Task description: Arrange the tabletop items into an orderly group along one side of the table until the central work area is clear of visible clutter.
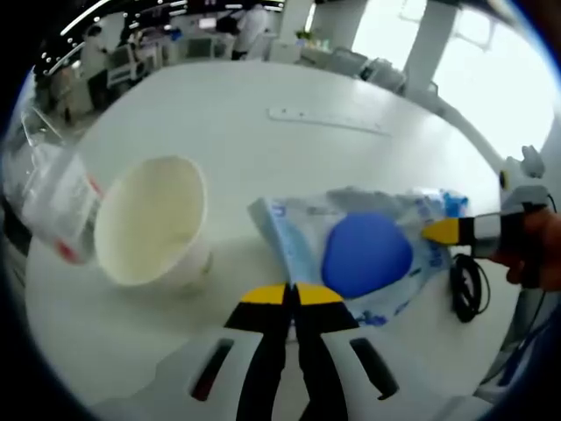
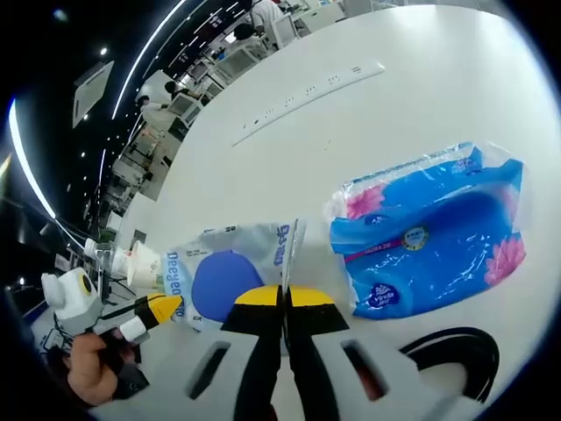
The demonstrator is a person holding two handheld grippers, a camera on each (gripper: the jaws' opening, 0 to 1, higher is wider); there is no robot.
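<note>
Plastic bag (image 1: 368,254) between bowl (image 1: 153,224), blue tissue pack (image 2: 429,232).

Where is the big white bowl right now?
In the left gripper view the white bowl lies tipped on its side at the left, between a clear plastic bag and the blue-circle packet.

Beyond the yellow-tipped fingers in the left gripper view, a long white power strip (image 1: 326,120) lies flat on the far part of the white table (image 1: 219,114), well apart from them. Farther off, past the table's edge, people (image 1: 248,24) stand among desks and equipment. In the right gripper view the same strip (image 2: 308,89) runs slantwise far above the fingers, and ceiling light strips (image 2: 153,48) streak the dark room to the upper left.
</note>
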